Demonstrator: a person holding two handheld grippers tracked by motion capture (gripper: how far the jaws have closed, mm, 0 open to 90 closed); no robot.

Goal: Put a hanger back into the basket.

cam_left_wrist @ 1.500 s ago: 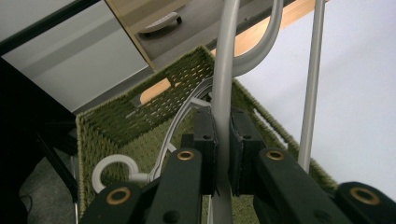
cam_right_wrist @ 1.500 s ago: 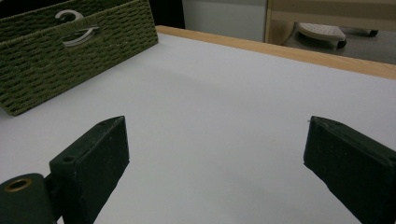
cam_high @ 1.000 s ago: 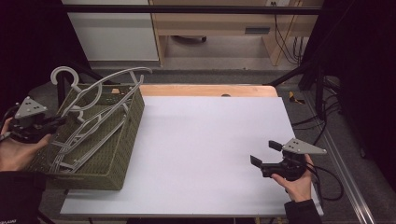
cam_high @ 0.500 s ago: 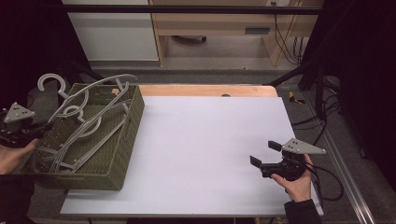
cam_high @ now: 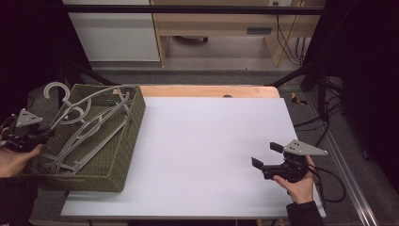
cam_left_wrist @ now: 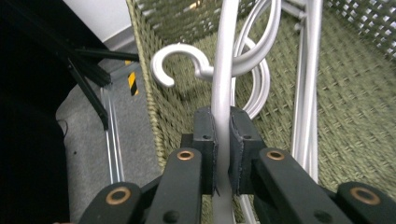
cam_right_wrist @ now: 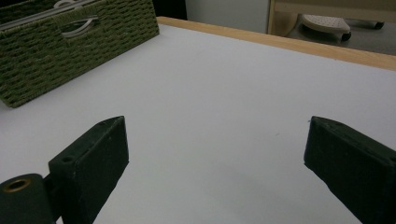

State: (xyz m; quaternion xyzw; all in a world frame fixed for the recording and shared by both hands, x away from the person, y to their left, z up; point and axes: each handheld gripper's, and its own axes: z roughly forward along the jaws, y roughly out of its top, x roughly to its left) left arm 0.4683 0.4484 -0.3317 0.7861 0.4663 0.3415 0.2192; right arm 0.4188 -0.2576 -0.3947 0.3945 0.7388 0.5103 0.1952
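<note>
Hanger (cam_left_wrist: 223, 84) is pinched by the left gripper (cam_left_wrist: 222, 140) fingers to lift it from the basket (cam_high: 124, 155); right gripper (cam_right_wrist: 215, 154) waits, fingers wide

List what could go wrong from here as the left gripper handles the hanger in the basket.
1. The left gripper pinches one thin bar of a grey hanger; it could slip or twist.
2. Other hangers lie tangled with it, so they may snag.
3. The green basket overhangs the white table edge and could tip.
</note>
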